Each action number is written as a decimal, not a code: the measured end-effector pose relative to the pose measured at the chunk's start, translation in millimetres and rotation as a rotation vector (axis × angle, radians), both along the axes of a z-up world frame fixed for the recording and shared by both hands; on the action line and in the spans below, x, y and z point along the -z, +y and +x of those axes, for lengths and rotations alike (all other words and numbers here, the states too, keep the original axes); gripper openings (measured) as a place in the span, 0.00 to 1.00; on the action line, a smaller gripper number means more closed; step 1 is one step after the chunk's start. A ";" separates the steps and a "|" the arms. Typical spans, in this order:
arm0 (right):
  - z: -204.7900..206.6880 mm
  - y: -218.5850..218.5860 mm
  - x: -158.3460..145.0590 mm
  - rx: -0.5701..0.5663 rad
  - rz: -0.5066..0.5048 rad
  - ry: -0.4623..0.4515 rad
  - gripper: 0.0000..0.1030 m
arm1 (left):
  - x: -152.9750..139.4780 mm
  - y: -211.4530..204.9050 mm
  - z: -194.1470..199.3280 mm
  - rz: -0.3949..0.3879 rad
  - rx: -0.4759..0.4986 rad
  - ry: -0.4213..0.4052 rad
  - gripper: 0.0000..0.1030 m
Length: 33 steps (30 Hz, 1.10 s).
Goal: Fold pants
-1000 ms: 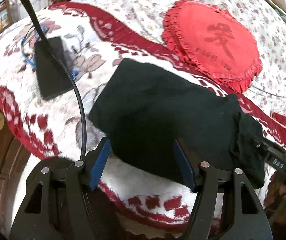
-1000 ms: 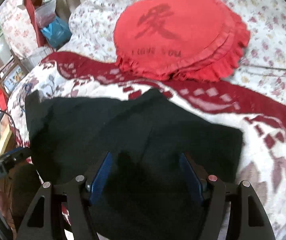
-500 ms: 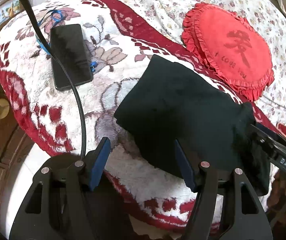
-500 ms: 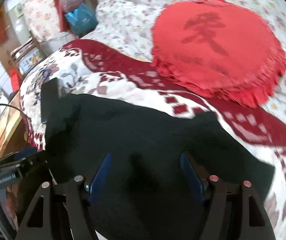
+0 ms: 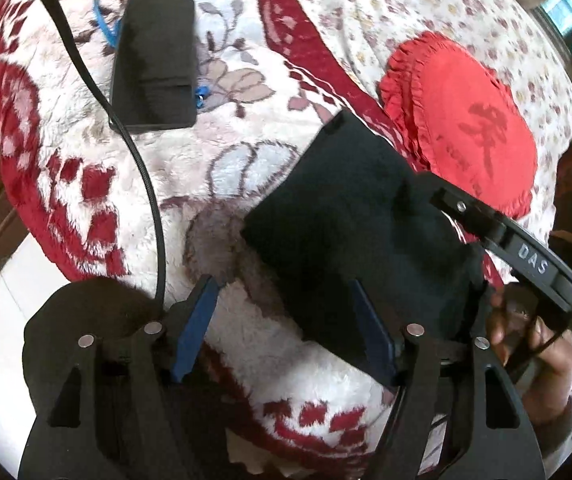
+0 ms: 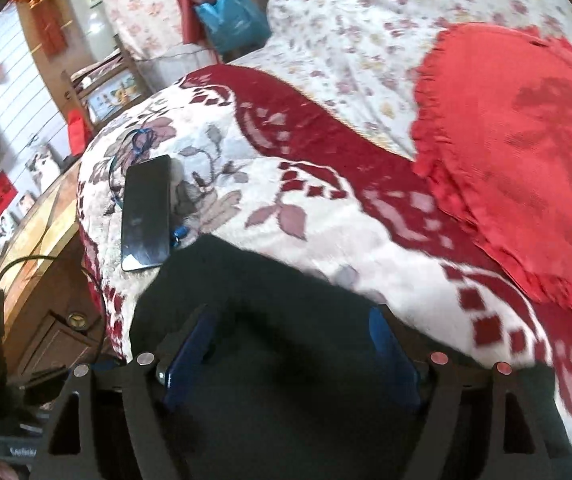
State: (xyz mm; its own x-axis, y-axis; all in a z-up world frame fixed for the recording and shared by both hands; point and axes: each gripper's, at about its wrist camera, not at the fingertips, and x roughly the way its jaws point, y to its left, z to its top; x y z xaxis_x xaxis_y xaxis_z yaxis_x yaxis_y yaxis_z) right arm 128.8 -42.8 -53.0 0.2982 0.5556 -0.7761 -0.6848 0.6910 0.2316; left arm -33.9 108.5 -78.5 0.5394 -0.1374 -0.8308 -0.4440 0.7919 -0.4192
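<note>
The black pants (image 5: 350,224) lie folded into a compact bundle on the red-and-white fleece blanket (image 5: 246,168). My left gripper (image 5: 286,304) is open, its blue-padded fingers straddling the bundle's near left corner, holding nothing. My right gripper (image 6: 294,336) is open just above the black cloth (image 6: 286,380), which fills the lower part of the right wrist view. In the left wrist view the right gripper's black finger (image 5: 514,248) reaches over the bundle's right side.
A black phone (image 5: 154,64) with a blue cord lies on the blanket to the left; it also shows in the right wrist view (image 6: 146,212). A red frilled round cushion (image 5: 466,128) lies behind the pants. A black cable (image 5: 142,168) trails across the blanket's left edge.
The pants bundle has shifted right and looks smaller in the left wrist view. Both grippers have drawn back and swung left; the phone has come into the right wrist view.
</note>
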 end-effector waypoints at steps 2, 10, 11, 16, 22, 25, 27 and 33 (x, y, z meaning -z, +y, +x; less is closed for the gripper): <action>6.2 12.3 3.3 -0.016 0.007 0.000 0.79 | 4.8 -0.7 4.9 -0.013 0.003 0.018 0.67; 36.3 44.7 48.2 -0.036 0.086 0.169 0.82 | 24.4 -6.3 28.0 -0.039 0.000 0.037 0.83; 39.3 38.6 51.0 -0.004 0.138 0.185 0.75 | 24.9 -5.9 29.8 -0.051 -0.016 0.021 0.85; 43.1 19.5 46.5 0.034 0.197 0.213 0.39 | 10.0 -12.3 33.7 -0.029 0.041 -0.067 0.36; 39.7 -43.5 1.2 0.125 0.411 0.242 0.39 | -51.6 -51.6 25.0 0.041 0.217 -0.282 0.23; 28.8 -110.2 -31.8 0.262 0.502 0.171 0.61 | -78.7 -93.8 26.8 0.074 0.400 -0.383 0.23; 18.2 -155.8 -42.6 0.337 0.529 0.141 0.75 | -81.9 -133.1 30.3 0.100 0.535 -0.405 0.23; -20.8 -265.4 -18.2 0.581 0.500 0.190 0.83 | -36.5 -213.0 44.9 0.052 0.789 -0.274 0.24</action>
State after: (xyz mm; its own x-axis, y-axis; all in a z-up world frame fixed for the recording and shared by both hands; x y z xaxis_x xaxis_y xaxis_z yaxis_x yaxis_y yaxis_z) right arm 108.0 -308.1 -34.8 0.5353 0.6479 -0.5419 -0.1637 0.7090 0.6860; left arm 11.0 -104.6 -42.0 0.4846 -0.5248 -0.6998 0.3613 0.8487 -0.3863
